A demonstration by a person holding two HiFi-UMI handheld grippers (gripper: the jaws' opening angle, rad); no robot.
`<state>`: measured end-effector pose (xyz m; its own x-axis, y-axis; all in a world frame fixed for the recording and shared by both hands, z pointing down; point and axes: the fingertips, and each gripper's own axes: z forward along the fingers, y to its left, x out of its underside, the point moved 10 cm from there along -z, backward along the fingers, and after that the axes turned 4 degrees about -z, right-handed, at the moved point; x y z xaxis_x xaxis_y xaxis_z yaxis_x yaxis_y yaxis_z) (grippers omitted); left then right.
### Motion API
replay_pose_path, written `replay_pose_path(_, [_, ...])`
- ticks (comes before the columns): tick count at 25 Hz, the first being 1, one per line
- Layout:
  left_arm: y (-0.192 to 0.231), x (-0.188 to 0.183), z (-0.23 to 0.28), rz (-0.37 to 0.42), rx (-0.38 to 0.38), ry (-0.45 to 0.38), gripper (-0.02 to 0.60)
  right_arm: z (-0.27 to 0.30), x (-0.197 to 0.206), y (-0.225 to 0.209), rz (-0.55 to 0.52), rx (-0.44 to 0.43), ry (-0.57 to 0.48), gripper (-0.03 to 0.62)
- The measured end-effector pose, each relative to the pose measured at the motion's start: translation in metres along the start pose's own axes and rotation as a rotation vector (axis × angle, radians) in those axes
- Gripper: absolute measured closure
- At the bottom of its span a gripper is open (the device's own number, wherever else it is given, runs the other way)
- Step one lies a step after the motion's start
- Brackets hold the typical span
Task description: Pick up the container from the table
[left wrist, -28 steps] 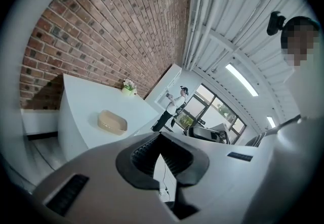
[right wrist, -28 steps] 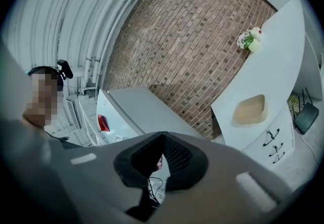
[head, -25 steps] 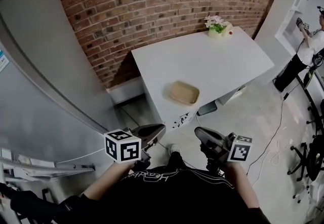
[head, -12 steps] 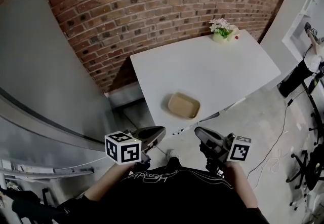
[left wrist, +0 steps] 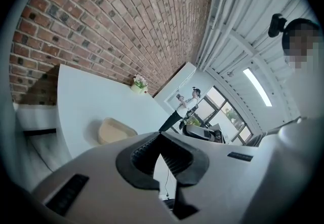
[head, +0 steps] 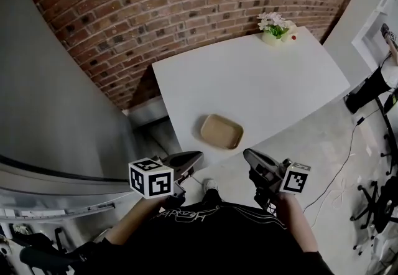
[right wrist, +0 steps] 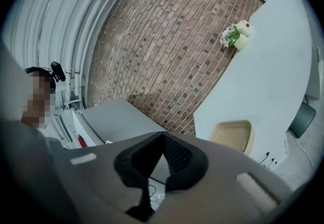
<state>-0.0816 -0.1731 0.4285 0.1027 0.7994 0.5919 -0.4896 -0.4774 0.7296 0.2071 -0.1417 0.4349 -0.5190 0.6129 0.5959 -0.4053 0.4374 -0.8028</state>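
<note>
Tan, shallow rectangular container (head: 221, 131) sat on the white tabletop (head: 267, 74), close to its lower edge, just above centre of the head view. It lay flat, open side up, with nothing touching it.

Your left claw (head: 194, 157) was at lower centre-left of the head view, off the tabletop edge, below and left of the container and apart from it. In the left gripper view the left claw (left wrist: 160, 135) had its jaws pressed together, tips meeting, nothing between them. There the container (left wrist: 114, 131) showed left of the tips, on the tabletop (left wrist: 86, 99).

Your right claw (head: 250, 155) was at lower centre-right of the head view, below and right of the container, also apart from it. In the right gripper view the right claw (right wrist: 162, 135) was closed tip to tip, pinching nothing. The container (right wrist: 234, 136) showed at lower right of that view, near the tabletop (right wrist: 268, 76) edge.

The black-and-white marker cubes sat behind each claw, left cube (head: 151, 178) and right cube (head: 295, 178), with your forearms running down to the bottom of the frame.

A small pot of white flowers (head: 273, 25) stood at the tabletop's far corner, upper right of the head view, well apart from the container. A red brick wall (head: 186, 6) filled the top of the frame, and a grey flat panel (head: 56, 93) filled the left. Another person (head: 376, 81) stood at the right edge.
</note>
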Motion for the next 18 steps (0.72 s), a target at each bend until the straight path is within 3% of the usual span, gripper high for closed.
replay_pose_path(18, [0.049,-0.011,0.033,-0.101,-0.081,0.046,0.578,0.007,-0.011,-0.101,0.075,0.191,0.033,0.583])
